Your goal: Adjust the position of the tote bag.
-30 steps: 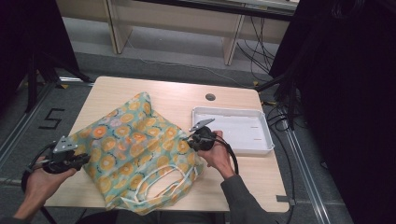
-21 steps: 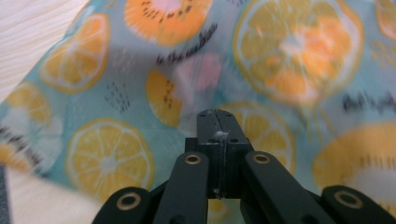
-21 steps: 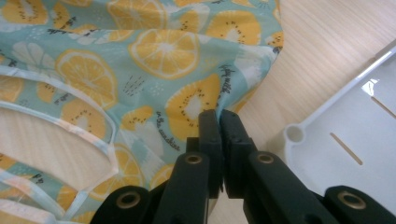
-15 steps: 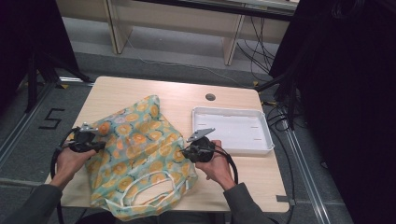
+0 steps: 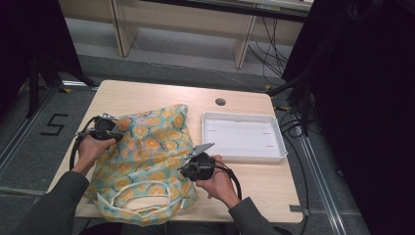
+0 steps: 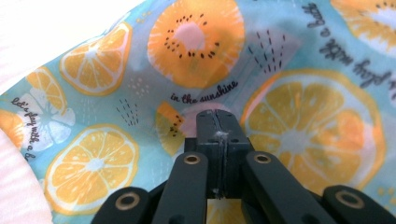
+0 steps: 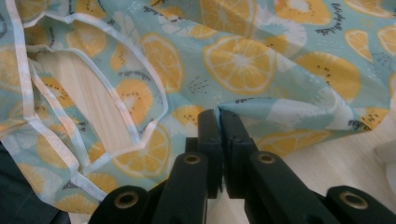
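Observation:
A teal cloth bag (image 5: 147, 156) printed with orange slices lies crumpled on the wooden table (image 5: 147, 95). My left gripper (image 5: 115, 134) is at the bag's left edge. In the left gripper view its jaws (image 6: 217, 114) are shut with the printed cloth (image 6: 303, 121) right at their tips. My right gripper (image 5: 183, 169) sits at the bag's right side. In the right gripper view it (image 7: 218, 112) is shut on a folded edge of the bag (image 7: 243, 60). The bag's white-trimmed handles (image 7: 28, 93) lie toward the person, with bare table visible through the loop.
An empty white tray (image 5: 276, 156) stands on the right half of the table, close to the right hand. A round cable hole (image 5: 220, 102) is near the table's far edge. Cables trail from both grippers over the near edge.
My left hand has carried the bag's left corner up and to the right, bunching the cloth toward the middle. My right hand has slid toward the person with its edge.

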Motion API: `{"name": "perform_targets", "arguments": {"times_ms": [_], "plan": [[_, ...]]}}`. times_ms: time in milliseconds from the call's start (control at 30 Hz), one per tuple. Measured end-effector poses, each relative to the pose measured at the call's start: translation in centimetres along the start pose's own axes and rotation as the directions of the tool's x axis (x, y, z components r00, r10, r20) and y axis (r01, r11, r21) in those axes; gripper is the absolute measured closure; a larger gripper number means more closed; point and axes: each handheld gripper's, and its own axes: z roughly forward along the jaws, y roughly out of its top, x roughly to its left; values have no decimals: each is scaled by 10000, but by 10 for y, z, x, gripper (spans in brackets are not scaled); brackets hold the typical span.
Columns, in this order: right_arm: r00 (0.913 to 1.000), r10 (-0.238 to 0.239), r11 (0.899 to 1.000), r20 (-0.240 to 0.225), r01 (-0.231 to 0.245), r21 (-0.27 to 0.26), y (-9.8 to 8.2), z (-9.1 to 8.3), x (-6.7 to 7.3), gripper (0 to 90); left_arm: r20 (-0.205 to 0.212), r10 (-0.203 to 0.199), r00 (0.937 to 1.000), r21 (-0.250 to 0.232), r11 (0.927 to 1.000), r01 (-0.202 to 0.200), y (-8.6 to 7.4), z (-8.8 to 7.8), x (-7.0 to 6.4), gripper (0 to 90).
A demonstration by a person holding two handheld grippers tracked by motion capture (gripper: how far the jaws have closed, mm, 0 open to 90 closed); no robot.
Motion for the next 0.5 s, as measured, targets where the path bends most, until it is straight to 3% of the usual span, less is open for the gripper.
{"name": "perform_targets", "arguments": {"times_ms": [33, 133, 167, 200, 233, 267, 300, 333, 400, 433, 467, 500], "plan": [[10000, 20, 10000, -22, -20, 1, 0, 2, 1, 881, 16, 15, 10000, 196, 9998, -15, 3, 1, 0, 885], [9994, 352, 9993, -20, -352, 116, 0, 5, 4, 877, 19, 157, 9999, -30, 9999, -157, 14, 12, -3, 870], [9998, 73, 9999, -199, -70, 156, 0, 7, 3, 876, -57, 250, 9997, -52, 9997, -251, 17, 14, -4, 862], [9997, 128, 9997, -200, -124, 200, 0, 9, 5, 874, -57, 250, 9997, -52, 9997, -251, 17, 14, -4, 855], [9997, 129, 9997, -184, -125, 212, 0, 12, 5, 870, -117, 719, 9973, -114, 9973, -720, 22, 18, -6, 839], [9998, 71, 9995, -210, -64, 318, 0, 14, 6, 864, -126, 884, 9960, -119, 9960, -886, 23, 17, -6, 816], [9997, 87, 9994, -213, -80, 348, 0, 16, 7, 860, -138, 802, 9967, -232, 9965, -805, 24, 16, -5, 790], [9995, 121, 9996, -284, -113, 260, 0, 18, 8, 853, -146, 608, 9980, -450, 9971, -614, 24, 14, -4, 763], [9998, 111, 9992, -151, -105, 389, 0, 17, 8, 845, -147, 587, 9982, -459, 9972, -594, 24, 8, -2, 691], [9995, 211, 9992, -223, -204, 348, -1, 16, 6, 816, -371, 518, 9980, -472, 9974, -535, 20, -8, 1, 648], [9995, 211, 9992, -223, -204, 348, -1, 16, 6, 816, -371, 518, 9980, -472, 9974, -535, 20, -8, 1, 614], [9984, 541, 9982, -159, -537, 252, -2, 15, 5, 753, -159, 767, 9969, -335, 9965, -772, 14, -28, 2, 570]]}}
